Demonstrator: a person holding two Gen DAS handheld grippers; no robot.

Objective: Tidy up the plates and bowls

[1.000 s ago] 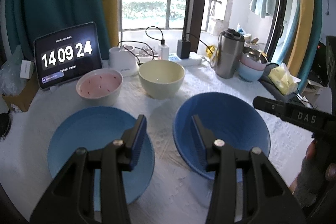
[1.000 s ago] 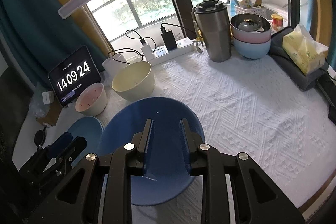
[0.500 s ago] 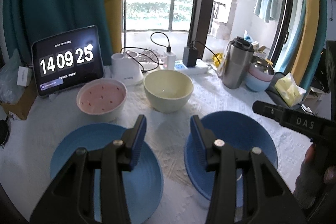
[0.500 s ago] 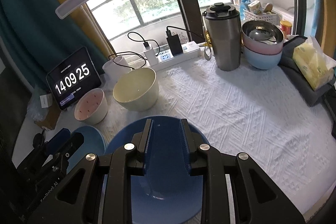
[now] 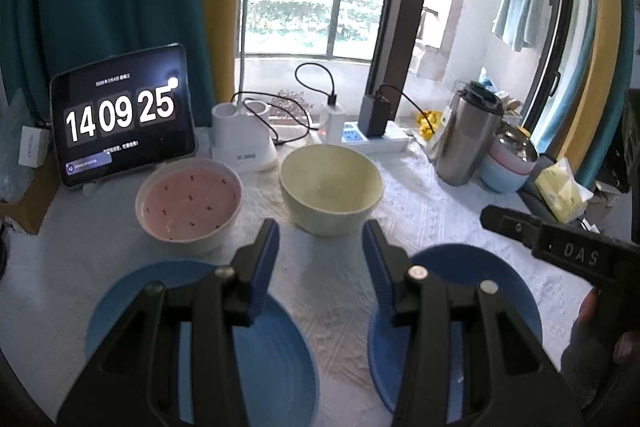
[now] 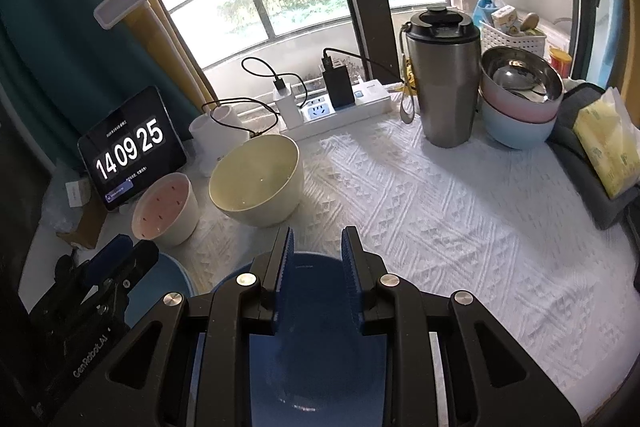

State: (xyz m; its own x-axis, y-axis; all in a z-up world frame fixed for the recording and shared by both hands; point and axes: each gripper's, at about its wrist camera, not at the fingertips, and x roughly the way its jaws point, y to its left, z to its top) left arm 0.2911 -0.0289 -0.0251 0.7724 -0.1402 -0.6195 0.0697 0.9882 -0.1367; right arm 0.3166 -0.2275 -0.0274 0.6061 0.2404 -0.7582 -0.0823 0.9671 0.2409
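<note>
The left tongs point(image 5: 320, 247) cover much of the light blue plate point(image 5: 280, 355) and the left side of the dark blue plate point(image 5: 504, 291). In the right wrist view the right tongs point(image 6: 316, 255) hide most of that dark plate. The tablet's point(image 5: 124, 119) small text is unreadable. The lower edge crops both plates.

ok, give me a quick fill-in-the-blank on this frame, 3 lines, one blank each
The tablet clock reads 14 09 ____.
The pale yellow bowl sits to the ____ of the pink speckled bowl in the left wrist view.
The steel tumbler stands on the white ____, upright.

Missing: 25; right; tablecloth
</note>
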